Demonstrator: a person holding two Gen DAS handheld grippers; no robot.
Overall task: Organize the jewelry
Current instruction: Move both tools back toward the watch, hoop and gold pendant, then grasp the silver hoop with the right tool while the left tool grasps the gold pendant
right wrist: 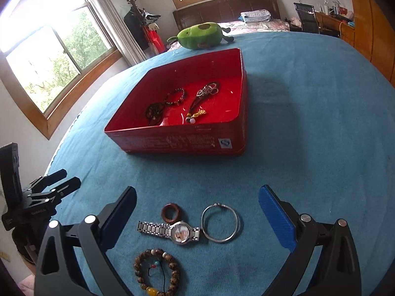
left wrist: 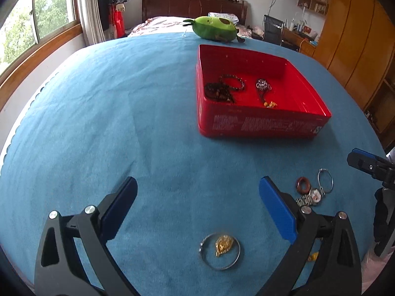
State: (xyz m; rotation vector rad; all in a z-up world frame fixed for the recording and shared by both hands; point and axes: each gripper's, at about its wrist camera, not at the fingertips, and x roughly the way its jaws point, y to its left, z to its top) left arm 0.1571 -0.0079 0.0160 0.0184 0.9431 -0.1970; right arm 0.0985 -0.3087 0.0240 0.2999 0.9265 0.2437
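I count one red tin (right wrist: pixel 182 140), one watch (right wrist: pixel 172 231), two silver bangles (right wrist: pixel 220 223) (left wrist: pixel 220 250), one brown ring (right wrist: pixel 171 212), and one bead bracelet (right wrist: pixel 156 271) on the tabletop (right wrist: pixel 308 135).

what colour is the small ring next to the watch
Reddish-brown, like polished wood; the small ring shows best in the right wrist view, just above the watch.

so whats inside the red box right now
Inside the red box: a dark bead necklace, a beaded bracelet and a cord pendant with gold charm. The near wall hides the floor just behind it.
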